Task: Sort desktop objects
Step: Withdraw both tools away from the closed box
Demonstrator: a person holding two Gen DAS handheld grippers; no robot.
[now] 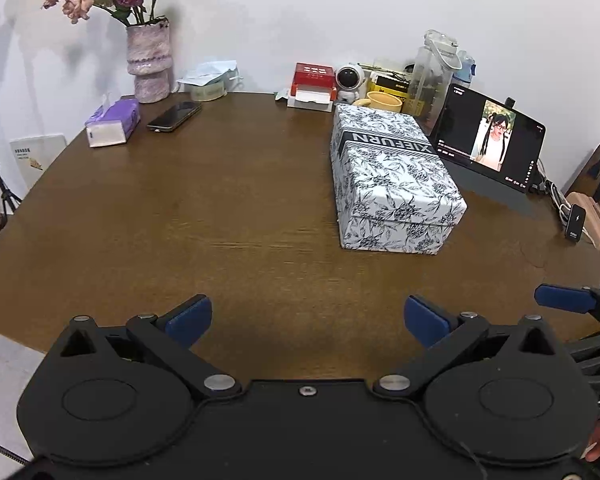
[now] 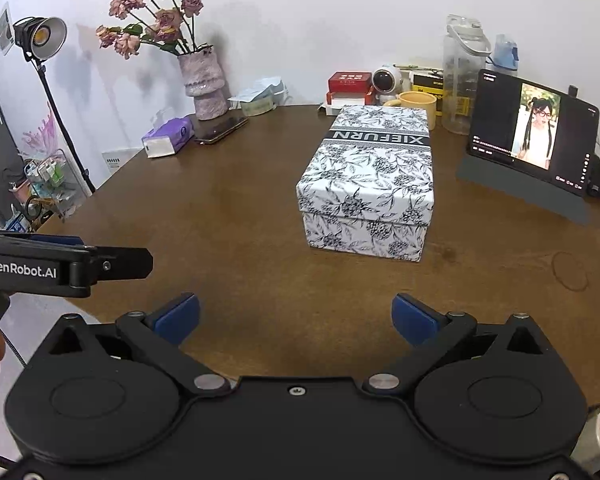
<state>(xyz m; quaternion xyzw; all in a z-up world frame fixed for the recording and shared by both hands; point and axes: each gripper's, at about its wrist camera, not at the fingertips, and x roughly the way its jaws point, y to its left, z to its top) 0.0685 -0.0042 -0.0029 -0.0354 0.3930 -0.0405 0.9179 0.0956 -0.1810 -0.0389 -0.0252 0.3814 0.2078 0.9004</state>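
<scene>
A closed white box with a dark floral print (image 1: 392, 178) (image 2: 370, 178) stands on the brown round table (image 1: 204, 216) (image 2: 220, 220), right of centre. Along the back lie a purple tissue pack (image 1: 112, 123) (image 2: 168, 136), a black phone (image 1: 175, 116) (image 2: 222, 130), a red and white box (image 1: 313, 86) (image 2: 348, 86) and a yellow mug (image 1: 384, 102) (image 2: 418, 106). My left gripper (image 1: 307, 320) is open over the near table edge, nothing between its fingers. My right gripper (image 2: 296, 318) is open too, empty, beside it. Each shows at the other view's edge.
A vase of dried roses (image 1: 148, 60) (image 2: 204, 80) stands at the back left. A tablet on a stand (image 1: 490, 142) (image 2: 532, 132) plays at the right, with cables and a charger (image 1: 576, 222) near it. A clear bottle (image 2: 460, 72), a small robot toy (image 2: 386, 80) and a lamp (image 2: 40, 36) are behind.
</scene>
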